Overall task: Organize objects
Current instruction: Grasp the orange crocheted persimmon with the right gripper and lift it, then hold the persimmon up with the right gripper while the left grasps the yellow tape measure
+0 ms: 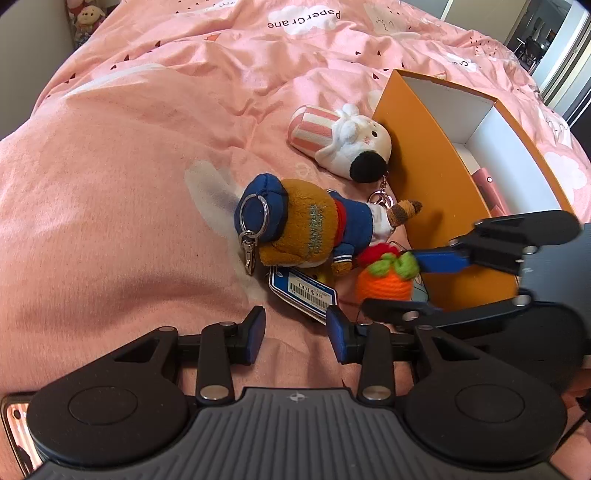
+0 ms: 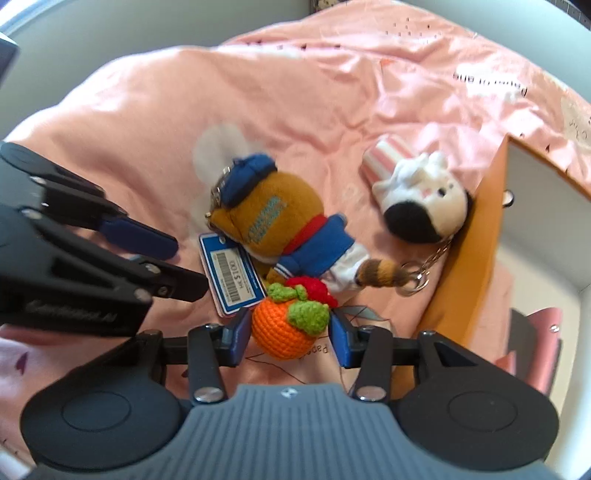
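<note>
A crocheted orange fruit (image 2: 286,332) with green leaves lies on the pink bedspread, also in the left wrist view (image 1: 386,282). My right gripper (image 2: 288,336) is open, its fingers on either side of the fruit; it shows in the left wrist view (image 1: 400,282). My left gripper (image 1: 295,334) is open and empty above the bedspread, just short of a brown plush in blue sailor clothes (image 1: 314,225) (image 2: 277,229) with a price tag (image 1: 304,291). A white plush with striped end (image 1: 343,142) (image 2: 413,188) lies against an orange box (image 1: 436,177) (image 2: 465,269).
The orange box is open, white inside, with a pink item (image 1: 491,192) (image 2: 535,343) in it. The pink quilt (image 1: 147,147) covers the whole bed. A phone (image 1: 14,435) lies at the lower left. Plush toys (image 1: 88,18) sit at the far left corner.
</note>
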